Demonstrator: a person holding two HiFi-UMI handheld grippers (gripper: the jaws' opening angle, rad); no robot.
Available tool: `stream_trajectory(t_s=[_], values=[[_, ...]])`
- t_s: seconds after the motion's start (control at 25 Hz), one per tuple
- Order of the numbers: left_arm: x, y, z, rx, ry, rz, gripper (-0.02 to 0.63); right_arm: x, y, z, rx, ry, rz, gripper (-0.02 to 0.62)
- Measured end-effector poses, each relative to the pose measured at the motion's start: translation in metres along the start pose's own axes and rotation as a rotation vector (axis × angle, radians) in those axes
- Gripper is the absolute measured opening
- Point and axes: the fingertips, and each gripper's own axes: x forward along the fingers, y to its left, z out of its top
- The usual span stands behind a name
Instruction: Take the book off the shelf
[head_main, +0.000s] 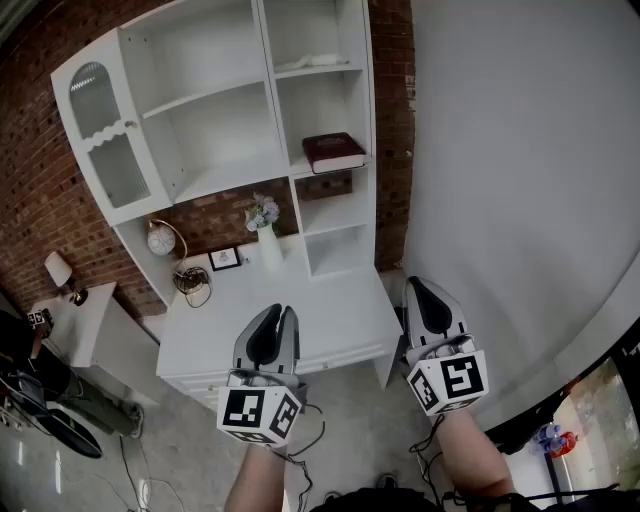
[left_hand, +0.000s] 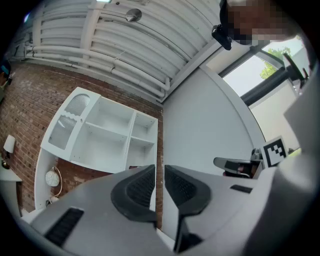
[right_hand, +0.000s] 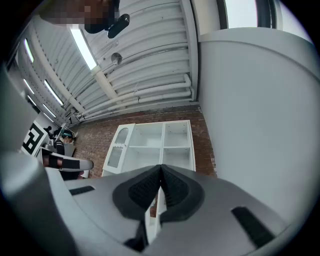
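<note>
Head view: dark red book (head_main: 333, 152) lies flat on a shelf in the right column of the white cabinet (head_main: 215, 120), well apart from both grippers. Left gripper (head_main: 283, 312) hovers by the desk (head_main: 335, 320), jaws a narrow slit apart, nothing between. Right gripper (head_main: 420, 285) is clenched tight, empty.

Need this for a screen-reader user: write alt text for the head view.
A dark red book lies flat on a white shelf unit against a brick wall. Below, the left gripper is slightly open, the right gripper shut, both empty.
</note>
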Motion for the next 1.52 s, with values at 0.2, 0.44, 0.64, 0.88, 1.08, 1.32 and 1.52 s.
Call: stream_trajectory(t_s=[0.2,0.44,0.64,0.88,1.08,1.32,1.52], values=[[0.015,-0.034,0.004,0.023,-0.023,0.032,0.057,-0.012,-0.036,0.004,0.003,-0.017,0.016,0.0],[0.029,-0.067,0.001,0.05,-0.018,0.042,0.057,-0.021,-0.073,-0.001,0.038,-0.019,0.011,0.0],[0.038,-0.087,0.001,0.071,-0.024,0.056,0.186,-0.024,-0.093,-0.004,0.133,-0.011,0.05,0.142],[0.051,-0.101,-0.004,0.086,-0.008,0.063,0.242,-0.022,-0.111,-0.009,0.144,-0.016,0.067,0.204],[0.066,-0.09,-0.01,0.074,-0.006,0.072,0.242,-0.01,-0.117,-0.019,0.147,-0.012,0.064,0.206],[0.1,-0.069,-0.021,0.053,-0.02,0.047,0.242,0.017,-0.127,-0.034,0.122,-0.013,0.046,0.204],[0.141,-0.04,-0.029,0.043,-0.034,0.017,0.242,0.057,-0.135,-0.047,0.102,-0.006,0.017,0.201]])
